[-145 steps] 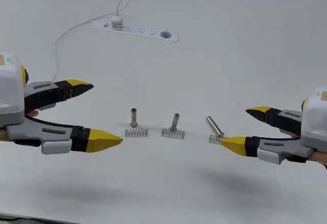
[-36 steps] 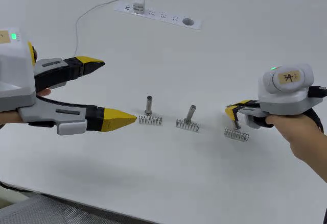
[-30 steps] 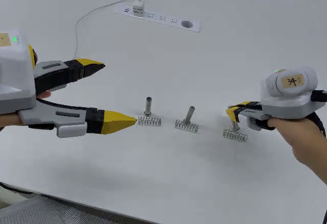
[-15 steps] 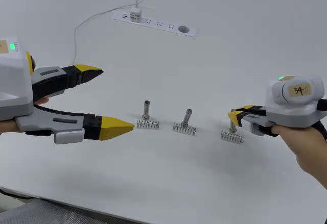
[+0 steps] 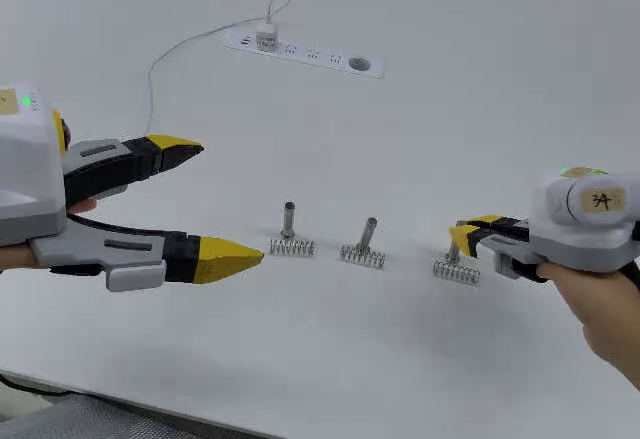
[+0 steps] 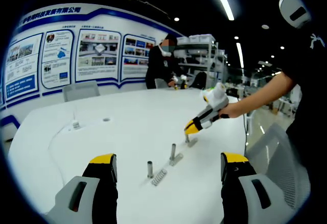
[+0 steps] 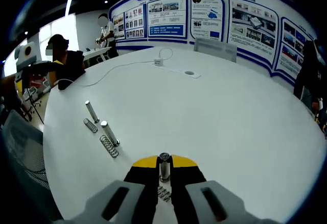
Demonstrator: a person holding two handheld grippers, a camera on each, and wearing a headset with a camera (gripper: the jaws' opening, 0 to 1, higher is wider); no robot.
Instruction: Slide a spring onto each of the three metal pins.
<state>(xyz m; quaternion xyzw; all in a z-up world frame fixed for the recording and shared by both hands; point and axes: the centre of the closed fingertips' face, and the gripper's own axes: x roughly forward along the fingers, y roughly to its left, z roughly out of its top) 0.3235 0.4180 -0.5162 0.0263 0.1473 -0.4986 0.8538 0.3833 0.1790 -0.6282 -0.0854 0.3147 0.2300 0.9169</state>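
Three short metal pins stand in a row on the white table: the left pin, the middle pin and the right pin. A coil spring lies flat in front of each: left spring, middle spring, right spring. My right gripper is shut on the right pin, holding it upright with its spring just below. My left gripper hovers wide open, left of the left pin, with nothing between its fingers. In the left gripper view the pins sit ahead of the left gripper.
A white power strip with a plugged-in charger and a trailing cable lies at the far side of the table. People stand by benches in the background. Bare table surface surrounds the pins.
Since 4.8 s ago my right gripper has shut on the right pin, which leaned then and stands upright now. The left gripper has stayed open on the left.
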